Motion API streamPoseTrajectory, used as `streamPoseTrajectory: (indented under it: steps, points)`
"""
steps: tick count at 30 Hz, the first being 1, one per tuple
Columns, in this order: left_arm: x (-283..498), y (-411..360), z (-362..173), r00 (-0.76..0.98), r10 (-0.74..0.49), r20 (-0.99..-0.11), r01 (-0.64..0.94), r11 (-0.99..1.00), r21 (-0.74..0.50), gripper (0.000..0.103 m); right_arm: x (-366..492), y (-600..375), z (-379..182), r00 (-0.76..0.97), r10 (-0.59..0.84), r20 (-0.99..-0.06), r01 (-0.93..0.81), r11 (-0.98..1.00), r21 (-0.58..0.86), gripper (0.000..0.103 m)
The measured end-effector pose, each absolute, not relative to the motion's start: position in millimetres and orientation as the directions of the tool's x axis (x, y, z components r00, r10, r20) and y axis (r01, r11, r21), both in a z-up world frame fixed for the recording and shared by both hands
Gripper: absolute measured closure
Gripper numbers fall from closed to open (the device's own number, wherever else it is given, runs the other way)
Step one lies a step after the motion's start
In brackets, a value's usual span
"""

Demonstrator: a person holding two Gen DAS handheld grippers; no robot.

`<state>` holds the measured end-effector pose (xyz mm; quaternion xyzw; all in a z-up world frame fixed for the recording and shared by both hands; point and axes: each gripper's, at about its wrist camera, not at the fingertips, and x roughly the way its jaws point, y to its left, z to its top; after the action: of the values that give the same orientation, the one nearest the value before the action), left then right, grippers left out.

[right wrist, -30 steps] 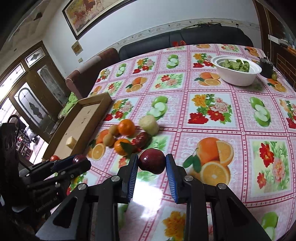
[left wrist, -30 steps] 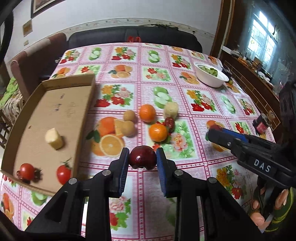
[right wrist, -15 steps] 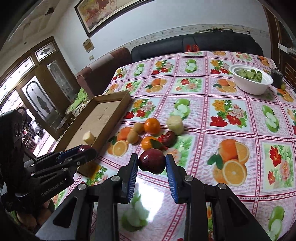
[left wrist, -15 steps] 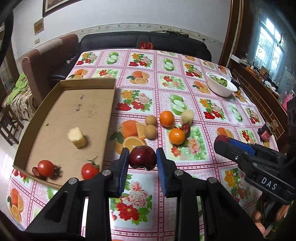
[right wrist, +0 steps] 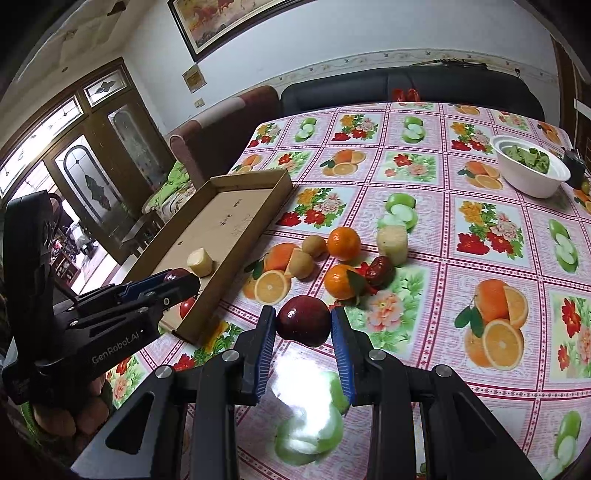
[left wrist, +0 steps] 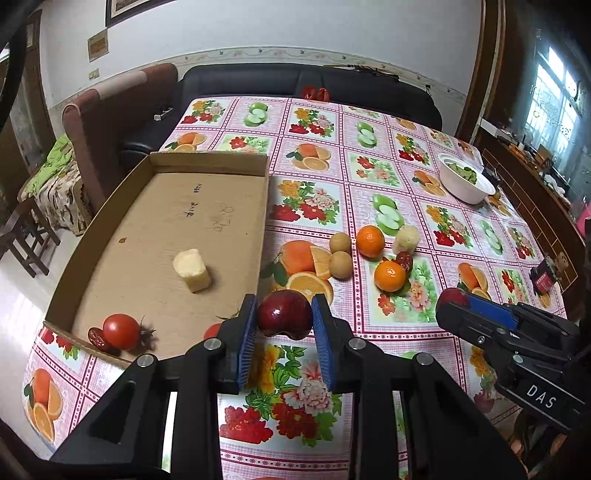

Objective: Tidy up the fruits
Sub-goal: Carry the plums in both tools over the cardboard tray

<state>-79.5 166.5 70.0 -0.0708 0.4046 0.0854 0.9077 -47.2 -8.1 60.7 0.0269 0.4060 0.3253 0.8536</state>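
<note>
Both tongs, left (left wrist: 284,319) and right (right wrist: 303,325), each clamp a dark plum; best lowered gently into the cardboard tray (left wrist: 207,162), clear of the tomatoes.

White walls (right wrist: 332,48) with a thin floral border strip. Framed painting (right wrist: 229,18) hung high, small plaque (right wrist: 194,78) below it. Black sofa (left wrist: 306,83) against the far wall behind the counter (left wrist: 369,122), which wears a pink checked cloth printed with fruit and flowers. Brown armchair (left wrist: 107,107) with a pale stripe at the sofa's left. Green patterned bedding (left wrist: 55,173) beside it, dark wooden stool (left wrist: 22,240) on a pale glossy floor (left wrist: 18,295). Wooden doors with frosted glass panels (right wrist: 92,177) at left. Dark wood sideboard (left wrist: 532,192) along the right; bright window (left wrist: 554,107) above it. Daylight glare on the cloth.
</note>
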Motion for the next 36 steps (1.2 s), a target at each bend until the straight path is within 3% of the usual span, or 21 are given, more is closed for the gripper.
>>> streamPoseTrajectory:
  steps: [36]
  points:
    - [-82, 205, 71, 0.659, 0.109, -0.744, -0.260, 0.961, -0.089, 0.076, -39, 26, 59, 0.421, 0.597, -0.683, -0.582, 0.755, 0.301, 0.072]
